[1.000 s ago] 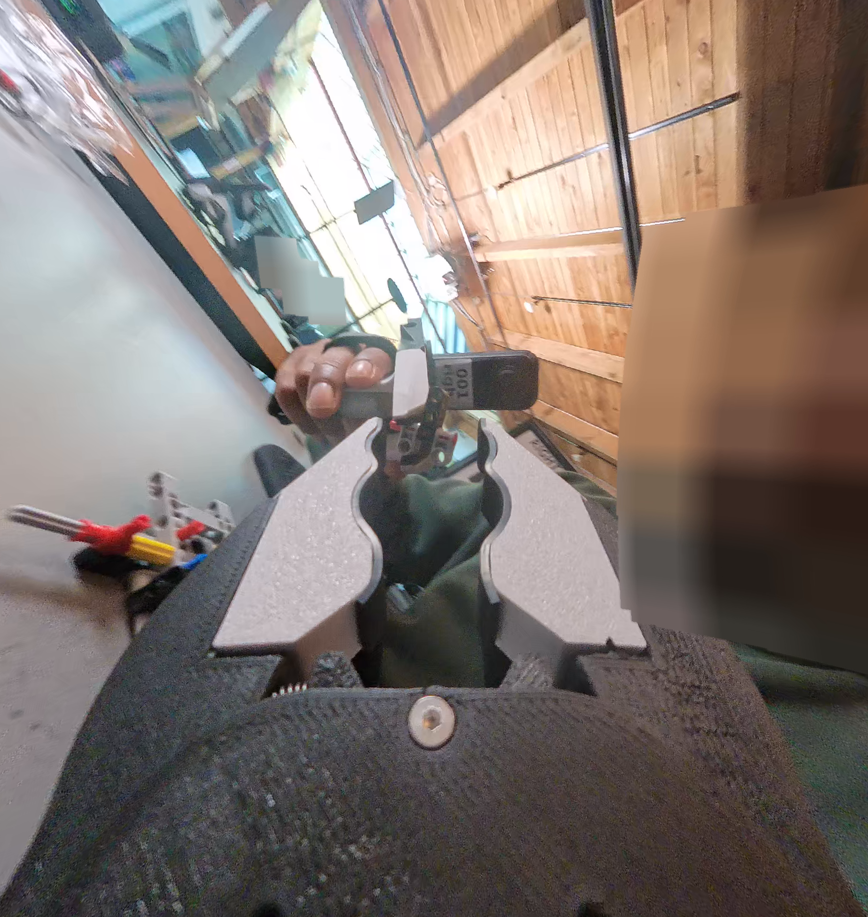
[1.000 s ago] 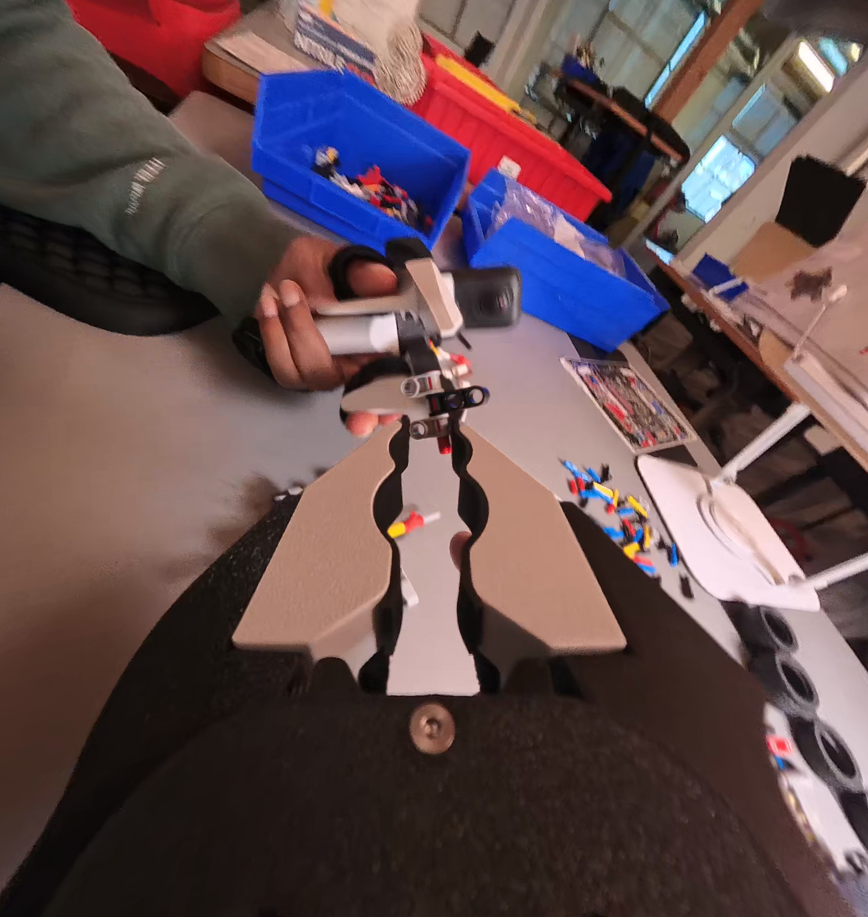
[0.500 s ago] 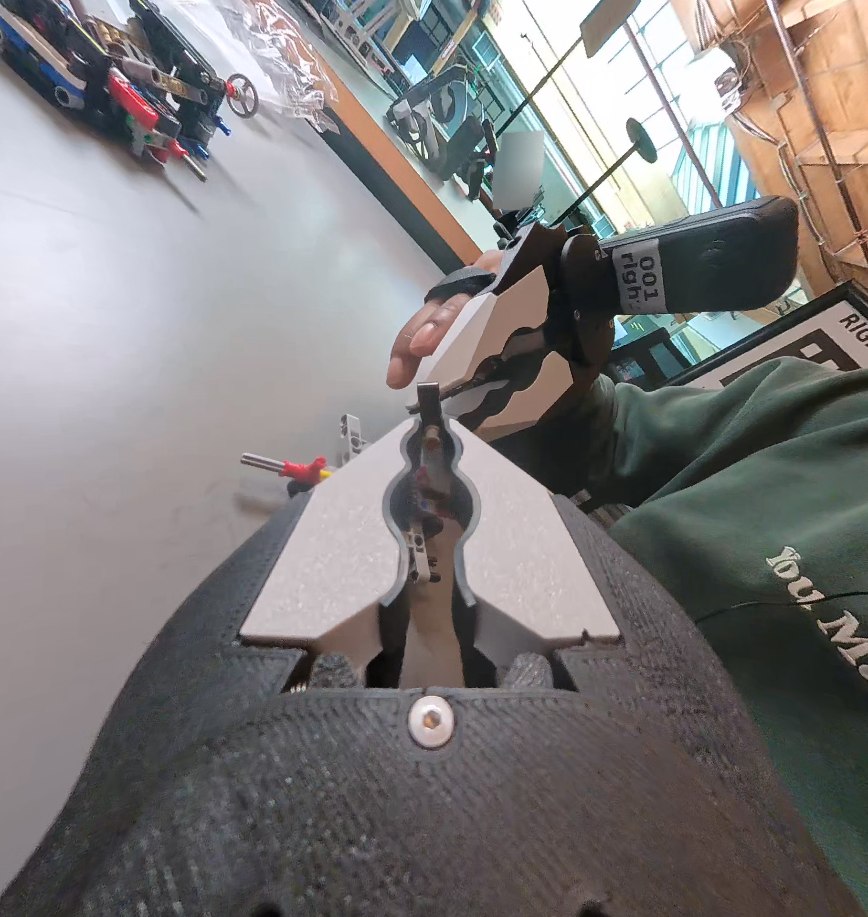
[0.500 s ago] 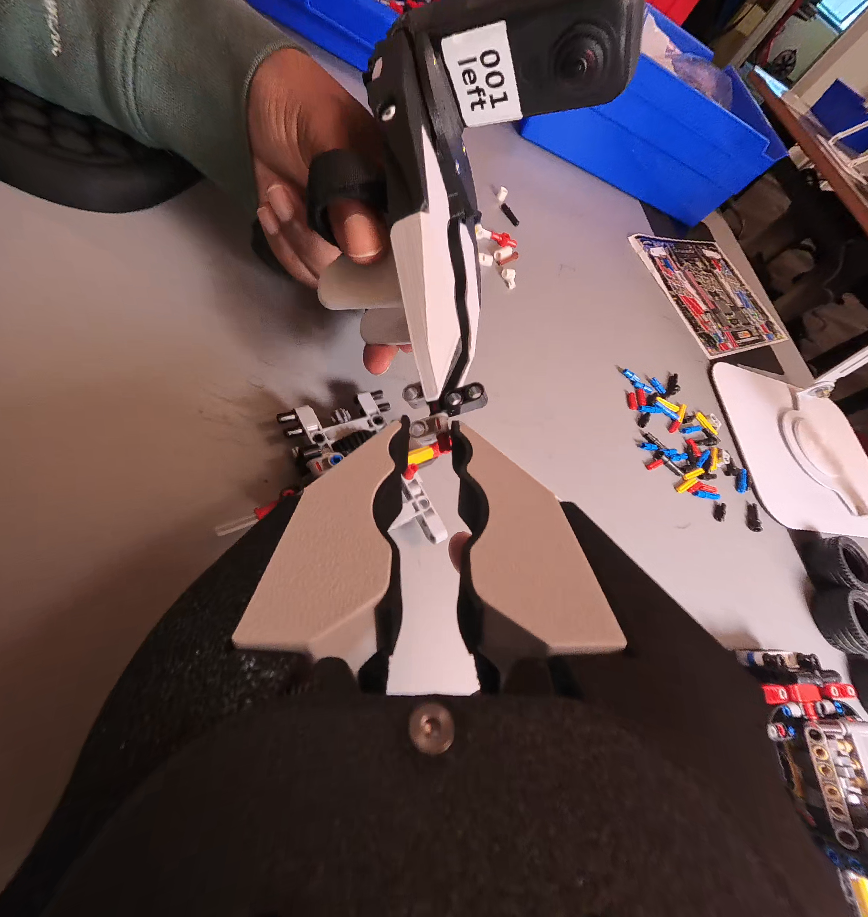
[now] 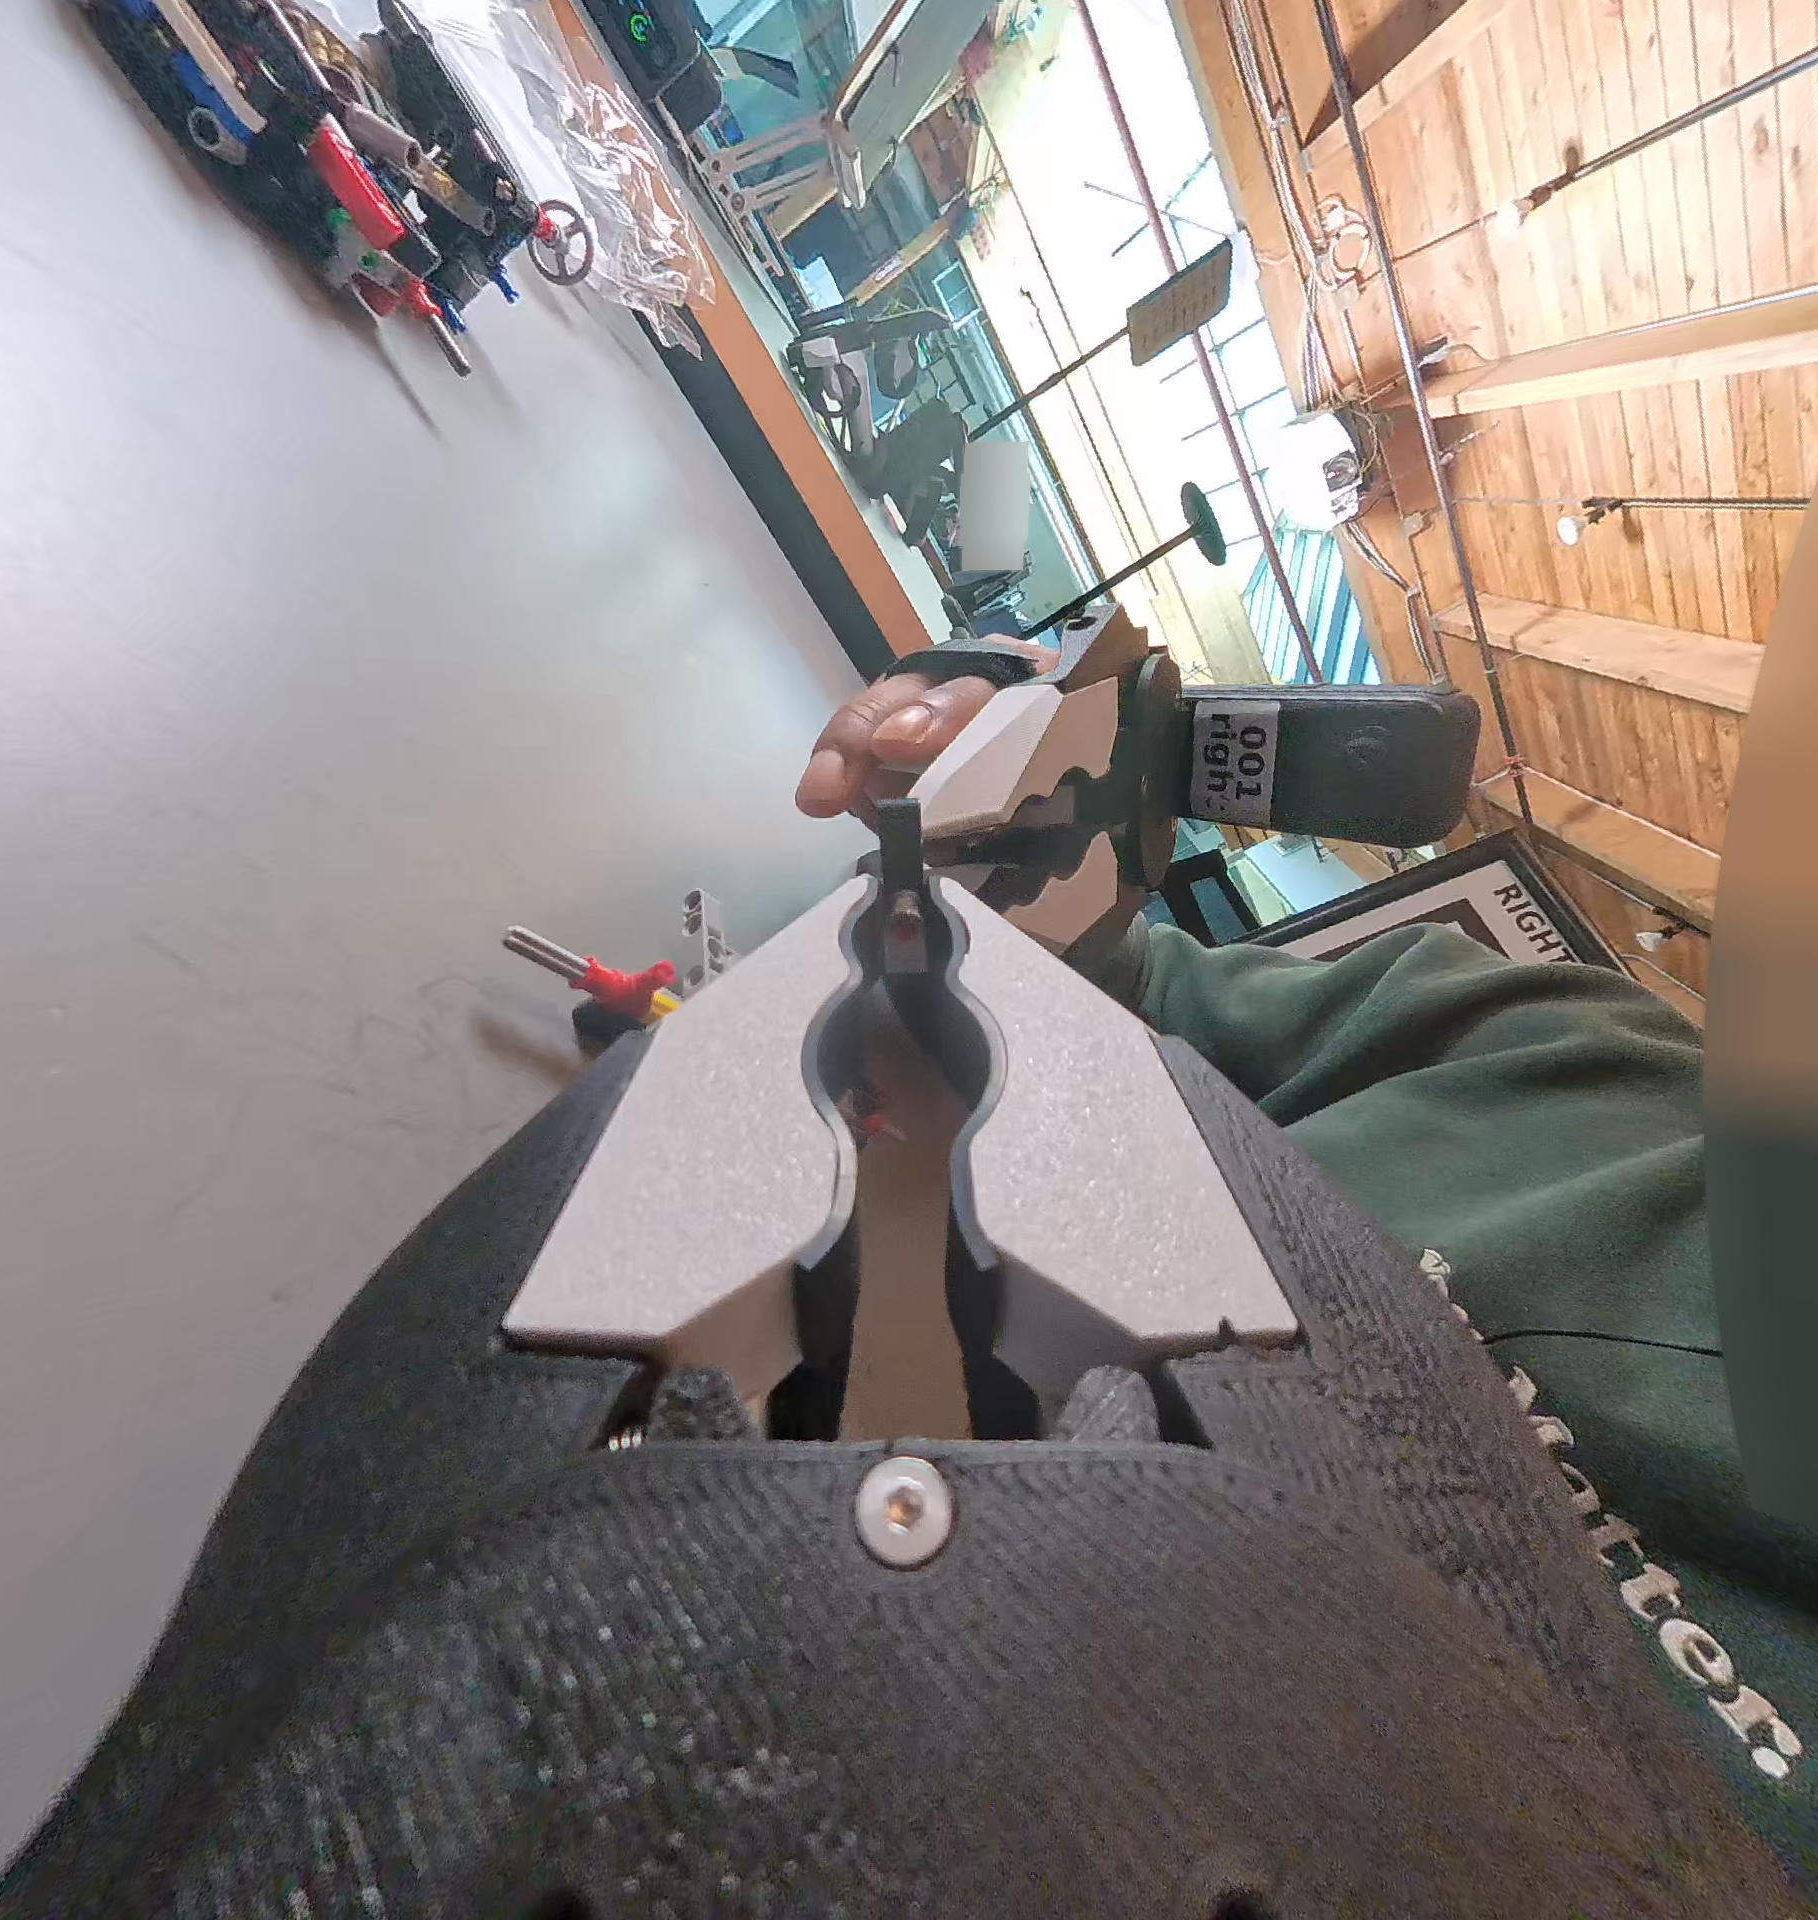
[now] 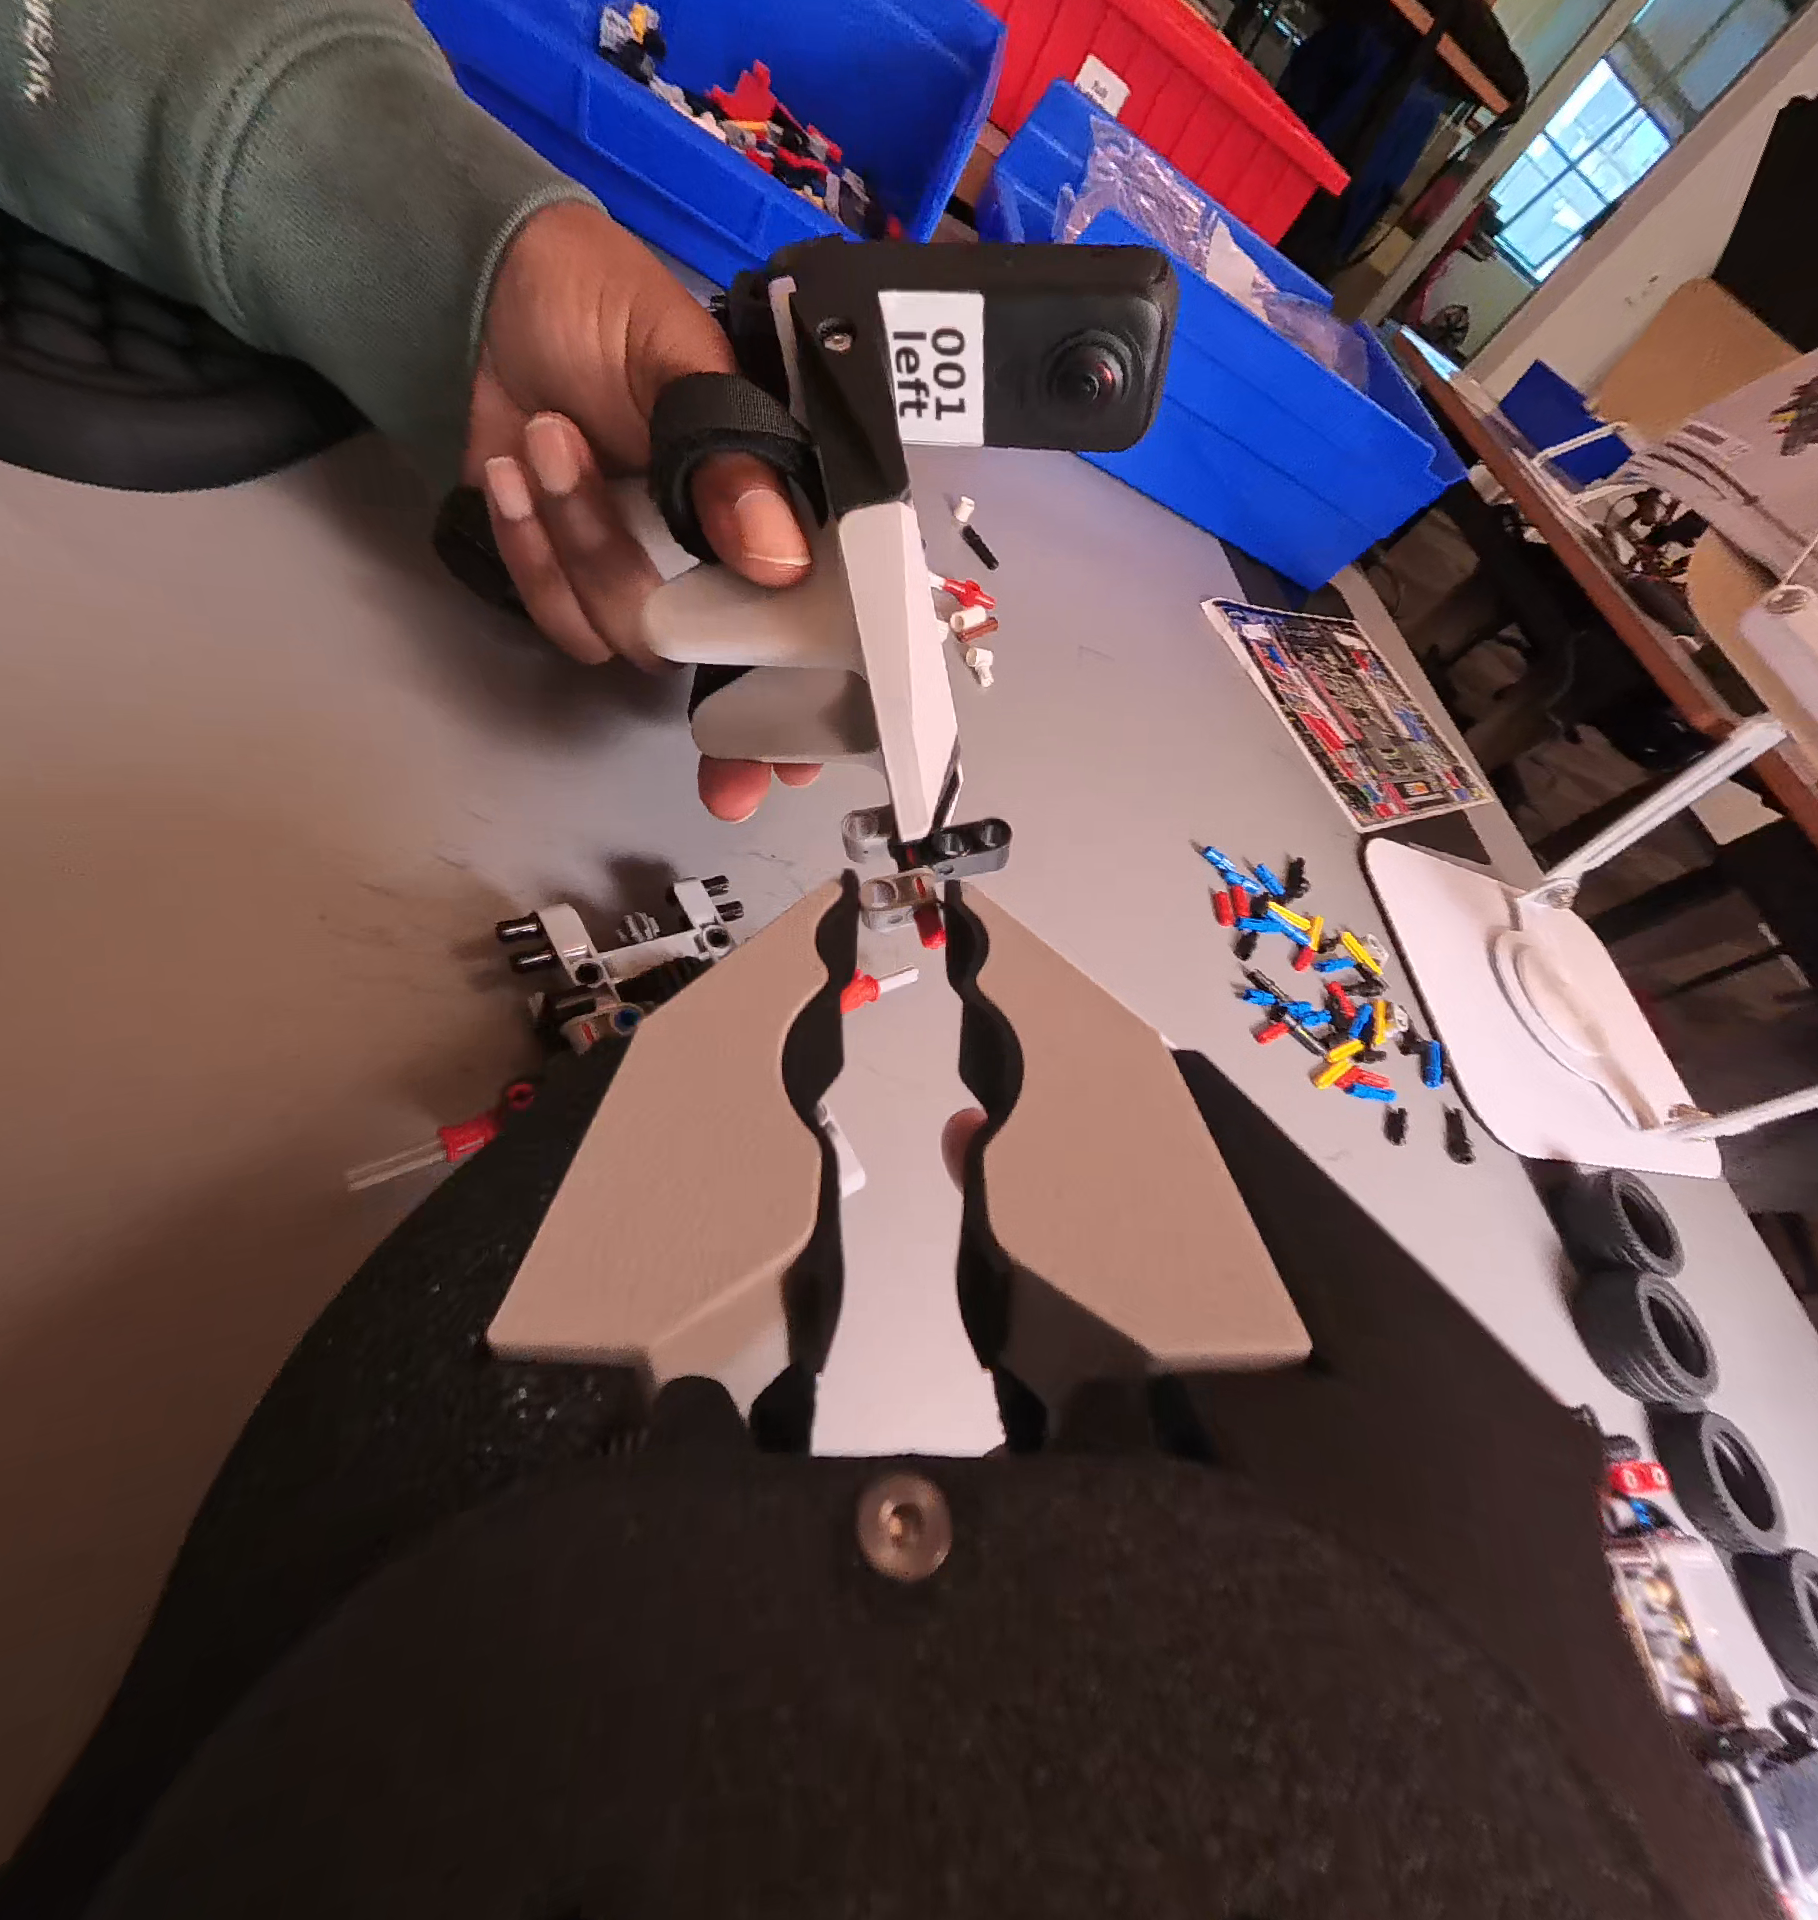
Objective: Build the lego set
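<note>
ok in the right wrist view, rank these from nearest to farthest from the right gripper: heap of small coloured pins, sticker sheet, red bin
1. Heap of small coloured pins, on the grey table just right of the right gripper.
2. Printed sticker sheet, farther back on the right.
3. Red plastic bin, at the far top behind the blue bins.

left wrist: faces right hand-held gripper [image 5: 946,862] closely | right wrist: reverse | shared: table [image 6: 209,831]

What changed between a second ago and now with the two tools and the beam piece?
The two tools closed in from well apart until their tips nearly meet. The left tool kept its grip on the dark beam assembly throughout. The right tool has come up to the grey connector with the red pin under the beam, with its fingers around it. The loose pin pile and the tyres stayed put.
</note>
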The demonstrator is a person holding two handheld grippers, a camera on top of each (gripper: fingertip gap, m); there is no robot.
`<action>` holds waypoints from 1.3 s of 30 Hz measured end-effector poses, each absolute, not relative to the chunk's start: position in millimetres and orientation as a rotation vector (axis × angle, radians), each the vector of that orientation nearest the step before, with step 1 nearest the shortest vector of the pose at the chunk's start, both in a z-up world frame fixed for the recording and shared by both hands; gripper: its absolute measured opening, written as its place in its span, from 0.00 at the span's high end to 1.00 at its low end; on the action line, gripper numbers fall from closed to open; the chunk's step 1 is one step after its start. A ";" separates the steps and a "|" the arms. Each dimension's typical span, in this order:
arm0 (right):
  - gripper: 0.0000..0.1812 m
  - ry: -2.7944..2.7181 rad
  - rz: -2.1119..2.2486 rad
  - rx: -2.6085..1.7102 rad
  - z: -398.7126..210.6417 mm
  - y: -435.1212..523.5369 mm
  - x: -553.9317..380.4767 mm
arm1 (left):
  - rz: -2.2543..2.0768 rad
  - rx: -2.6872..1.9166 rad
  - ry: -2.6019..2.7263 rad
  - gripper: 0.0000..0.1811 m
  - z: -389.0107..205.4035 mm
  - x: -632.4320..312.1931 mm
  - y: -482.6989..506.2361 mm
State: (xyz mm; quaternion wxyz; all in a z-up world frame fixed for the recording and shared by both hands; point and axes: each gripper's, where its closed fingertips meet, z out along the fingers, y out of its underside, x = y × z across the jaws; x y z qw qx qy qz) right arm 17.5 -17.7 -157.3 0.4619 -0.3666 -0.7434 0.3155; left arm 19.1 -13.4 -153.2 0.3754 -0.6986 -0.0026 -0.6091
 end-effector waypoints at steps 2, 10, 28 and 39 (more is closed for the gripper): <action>0.92 -1.837 0.822 -0.919 -157.6 -18.5 18.2 | -1.565 -1.794 -0.010 0.98 -153.8 19.7 -14.2; 0.92 -2.011 0.989 -1.032 -180.5 -11.5 24.2 | -1.161 -1.897 0.168 0.87 -163.5 0.1 -7.0; 0.92 -2.272 1.103 -1.050 -203.9 -21.3 25.2 | -0.807 -1.991 0.728 0.72 -195.3 21.2 -22.2; 0.88 -2.268 1.095 -1.055 -202.8 -20.7 26.5 | -0.761 -2.023 0.740 0.74 -200.7 19.5 -22.1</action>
